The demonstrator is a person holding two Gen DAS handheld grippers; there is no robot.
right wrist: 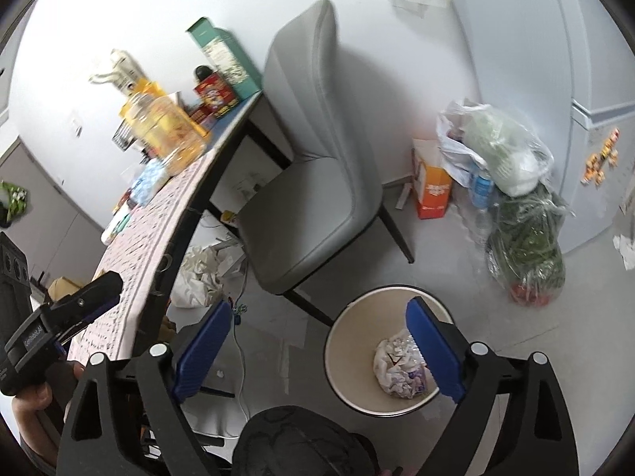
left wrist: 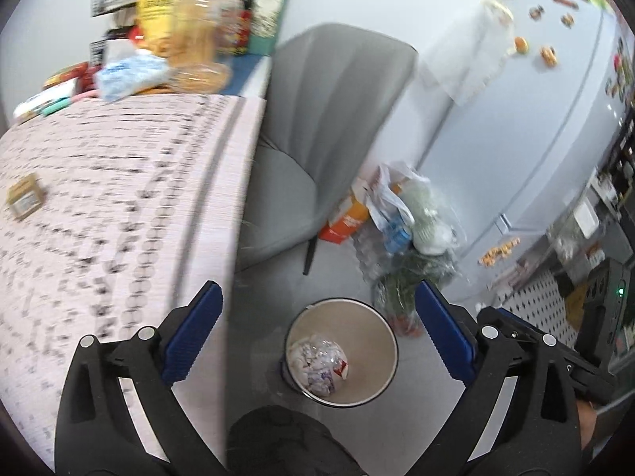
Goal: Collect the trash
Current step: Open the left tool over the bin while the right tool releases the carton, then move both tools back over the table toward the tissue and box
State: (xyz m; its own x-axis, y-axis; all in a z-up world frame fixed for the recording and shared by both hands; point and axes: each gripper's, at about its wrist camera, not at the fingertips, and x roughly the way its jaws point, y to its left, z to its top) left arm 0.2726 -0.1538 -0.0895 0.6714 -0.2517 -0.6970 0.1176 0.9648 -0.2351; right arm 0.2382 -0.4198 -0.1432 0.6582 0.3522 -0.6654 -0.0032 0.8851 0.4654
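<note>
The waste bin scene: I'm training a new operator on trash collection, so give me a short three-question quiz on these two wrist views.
1. True or false: the left gripper is open and holds nothing.
2. What lies inside the waste bin on the floor?
A. a crumpled wad of paper and plastic
B. a glass bottle
C. nothing
3. Fill in: the small brown box lies on the ______.

Key
1. True; the right gripper is open and holds nothing too.
2. A: the crumpled wad sits at the bottom.
3. The table, on its patterned cloth.
</note>
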